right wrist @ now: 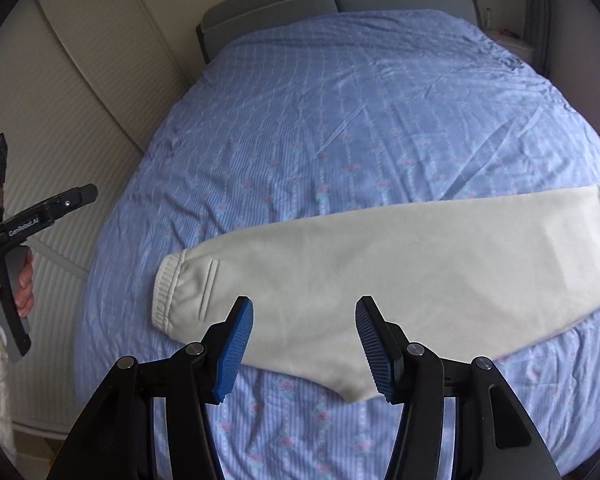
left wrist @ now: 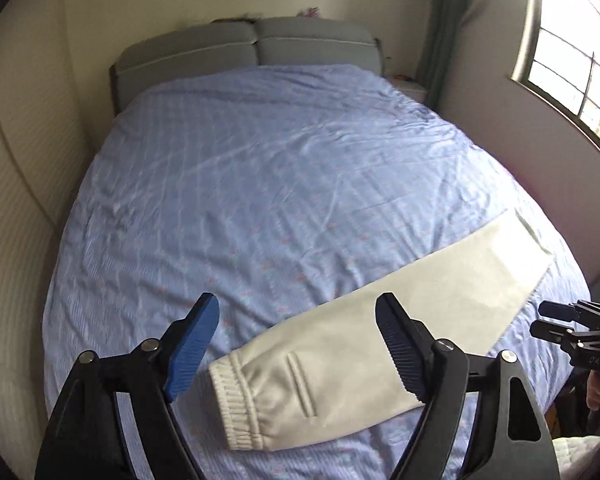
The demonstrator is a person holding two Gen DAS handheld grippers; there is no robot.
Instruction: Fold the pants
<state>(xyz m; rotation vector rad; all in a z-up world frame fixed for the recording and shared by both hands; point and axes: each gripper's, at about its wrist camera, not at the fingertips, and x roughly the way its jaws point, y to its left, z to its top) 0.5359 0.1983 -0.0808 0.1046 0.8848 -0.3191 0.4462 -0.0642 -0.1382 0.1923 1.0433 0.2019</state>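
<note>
Cream pants (left wrist: 340, 352) lie flat on the blue bedspread, folded lengthwise with one leg over the other. The ribbed waistband (left wrist: 236, 404) is at the left and the leg ends are toward the right. My left gripper (left wrist: 298, 304) hovers above the waistband end, open wide, with nothing between its blue pads. In the right wrist view the pants (right wrist: 380, 264) stretch across the bed, and my right gripper (right wrist: 304, 304) hangs open above their crotch corner, holding nothing. Each gripper shows in the other's view: the right gripper (left wrist: 556, 320) at the right edge, the left gripper (right wrist: 60, 204) in a hand at the left.
The bed (left wrist: 260, 180) fills most of the view, with a grey padded headboard (left wrist: 240, 48) at its far end. Cream wardrobe doors (left wrist: 20, 200) run along the left side. A barred window (left wrist: 572, 60) and a green curtain stand at the right.
</note>
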